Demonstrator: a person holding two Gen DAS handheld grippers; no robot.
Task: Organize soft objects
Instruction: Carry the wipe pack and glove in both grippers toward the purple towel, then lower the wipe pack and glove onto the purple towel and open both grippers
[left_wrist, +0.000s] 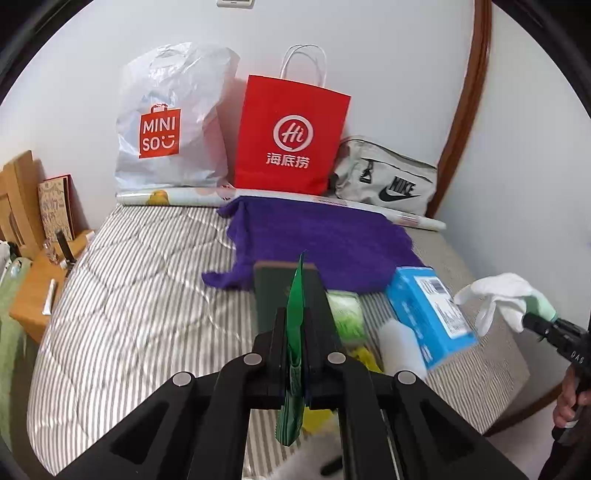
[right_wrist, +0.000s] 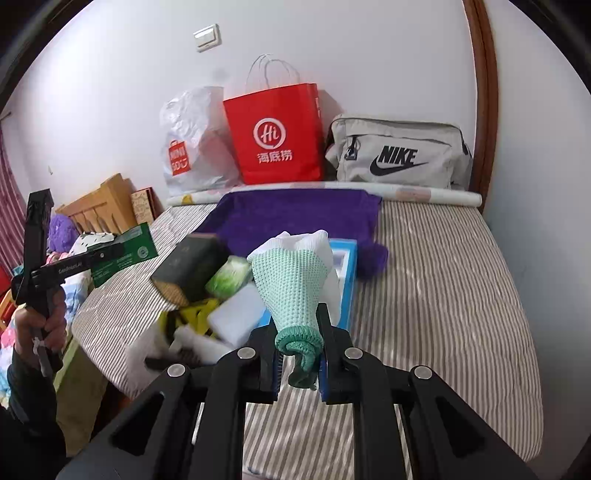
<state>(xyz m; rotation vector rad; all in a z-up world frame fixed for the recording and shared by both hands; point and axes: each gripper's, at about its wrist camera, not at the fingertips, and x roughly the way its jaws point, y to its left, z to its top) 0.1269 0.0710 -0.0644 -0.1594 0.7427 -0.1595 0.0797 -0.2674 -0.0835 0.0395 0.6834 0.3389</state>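
My left gripper (left_wrist: 297, 317) is shut on a flat green packet (left_wrist: 296, 284), held upright on edge above the striped bed (left_wrist: 140, 280). From the right wrist view the left gripper (right_wrist: 114, 252) is raised at the left with the green packet (right_wrist: 127, 254). My right gripper (right_wrist: 297, 317) is shut on the cuff of a mint-green and white knitted glove (right_wrist: 291, 273); that glove (left_wrist: 498, 291) also shows beside the right gripper (left_wrist: 532, 318). A purple towel (right_wrist: 295, 214) lies spread on the bed behind a pile: a dark green block (right_wrist: 188, 262), a cabbage-patterned soft item (right_wrist: 229, 277), a white sponge (right_wrist: 236, 314), a blue box (right_wrist: 347, 258).
A white plastic bag (left_wrist: 170, 122), a red paper bag (left_wrist: 291, 136) and a grey sports bag (left_wrist: 388, 181) stand against the far wall behind a rolled poster (left_wrist: 177, 197). A wooden shelf (left_wrist: 37, 288) with small items borders the bed's left side. A wooden frame (left_wrist: 469, 96) runs along the right.
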